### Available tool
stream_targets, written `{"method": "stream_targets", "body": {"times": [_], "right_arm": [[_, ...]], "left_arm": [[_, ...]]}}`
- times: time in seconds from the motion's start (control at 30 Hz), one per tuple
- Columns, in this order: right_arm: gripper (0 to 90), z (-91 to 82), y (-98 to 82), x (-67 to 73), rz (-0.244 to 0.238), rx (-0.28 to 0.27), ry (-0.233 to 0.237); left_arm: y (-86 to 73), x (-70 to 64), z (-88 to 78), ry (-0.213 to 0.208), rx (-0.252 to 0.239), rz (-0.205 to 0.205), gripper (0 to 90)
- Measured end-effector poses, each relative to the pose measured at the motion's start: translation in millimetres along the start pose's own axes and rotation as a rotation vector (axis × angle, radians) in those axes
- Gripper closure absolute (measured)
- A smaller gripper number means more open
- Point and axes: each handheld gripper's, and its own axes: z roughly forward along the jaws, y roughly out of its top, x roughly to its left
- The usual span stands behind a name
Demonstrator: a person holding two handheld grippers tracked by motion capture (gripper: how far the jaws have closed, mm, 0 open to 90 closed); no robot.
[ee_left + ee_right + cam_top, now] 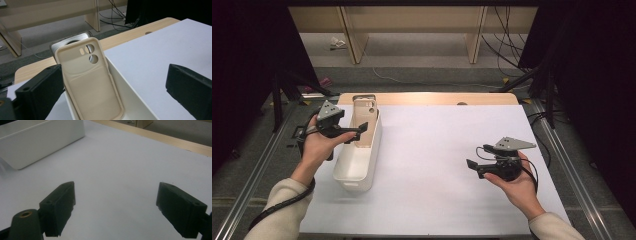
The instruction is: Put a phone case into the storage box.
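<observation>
My left tongs (360, 131) hang released, jaws wide, over the far end of the white oblong plastic bin (357, 165) at the worktop's (437, 150) left, where the beige soft phone case (91, 80) leans upright untouched, while my right tongs (473, 166) rest open, holding nothing, over the bare right side.

You're in a lab-style recording bay, a white-topped table (437, 165) with a wooden edge, black curtains (597, 75) either side of you, tripod legs (287, 87) and loose cables (507, 45) on grey carpet, pale wooden furniture (412, 25) behind.
</observation>
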Motion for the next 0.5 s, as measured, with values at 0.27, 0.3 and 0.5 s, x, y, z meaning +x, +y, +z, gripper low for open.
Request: {"method": "stream_targets", "body": {"times": [0.27, 0.3, 0.5], "right_arm": [[16.5, 0.0, 0.1, -0.1, 0.0, -0.001, 0.0], [16.5, -0.2, 0.1, -0.2, 0.0, -0.002, -0.001], [16.5, -0.5, 0.3, -0.2, 0.0, -0.003, -0.001]], "left_arm": [[-4.6, -10.3, -10.3, -0.028, -0.014, 0.011, 0.0], [-5.4, -12.2, -11.7, -0.03, -0.011, 0.016, 0.0], [-7.9, -20.4, -17.1, -0.043, -0.021, 0.035, 0.0]]}}
